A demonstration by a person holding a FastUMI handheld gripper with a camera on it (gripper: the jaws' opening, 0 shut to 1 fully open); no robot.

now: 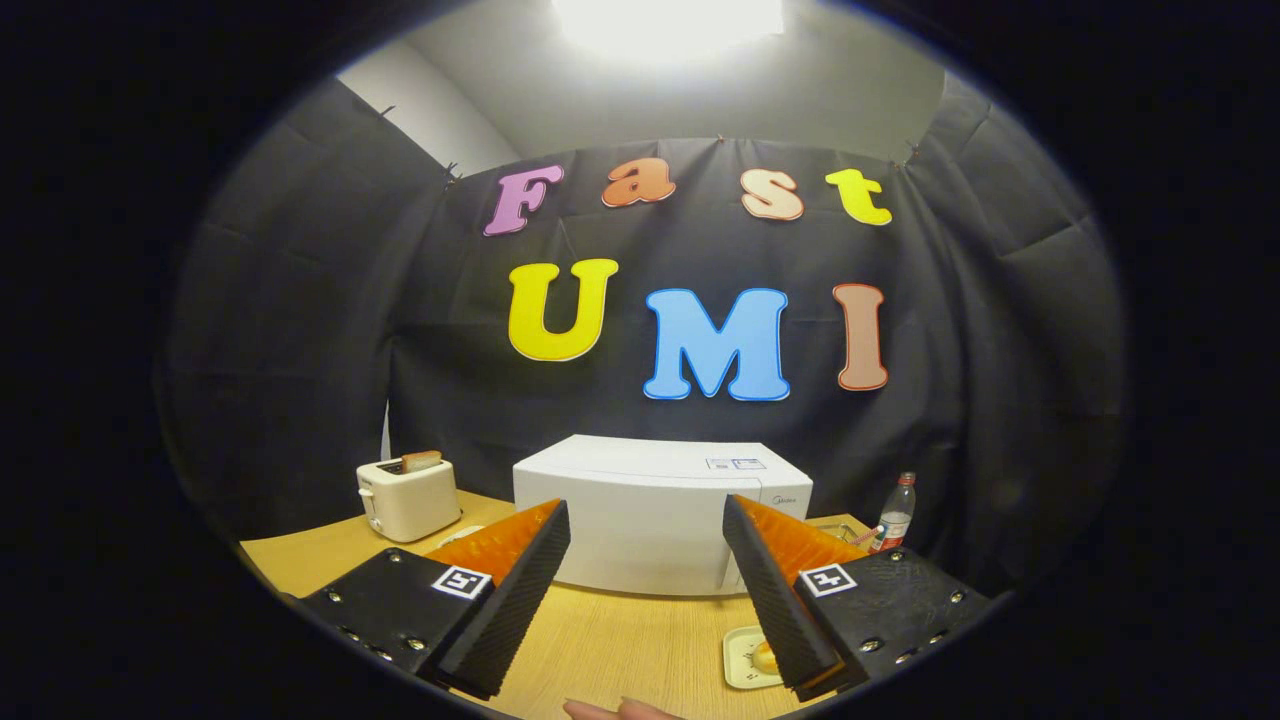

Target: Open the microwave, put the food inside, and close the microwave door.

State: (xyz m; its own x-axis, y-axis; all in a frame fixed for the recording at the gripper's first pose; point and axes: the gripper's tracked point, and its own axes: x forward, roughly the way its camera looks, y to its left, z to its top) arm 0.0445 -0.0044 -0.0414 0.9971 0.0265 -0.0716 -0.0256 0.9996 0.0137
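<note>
A: Gripper view: tool (pixel 645 590) w/ fingers wide apart, nothing between them; it hangs over the worktop (pixel 620 640), well short of the microwave (pixel 650 515); door looks shut, so I'd say step one, opening, isn't begun.

B: Food?

A: On a small plate (pixel 745 655) in front of the microwave, toward its right end, partly hidden by the right finger; something pale yellow on it, can't tell what.

B: Next move?

A: My guess: go fwd to the door's edge or handle; I can't make out a handle from here, so which side it swings from is unclear; the plate sits close in front, so a swinging door might catch it.

B: Other stuff?

A: Toaster (pixel 408 497) w/ a slice of bread (pixel 421 461) sticking up, left of the microwave; bottle (pixel 896 515) right of it; fingertips of a hand (pixel 620 709) low, nearer than the microwave; none block the approach.
</note>
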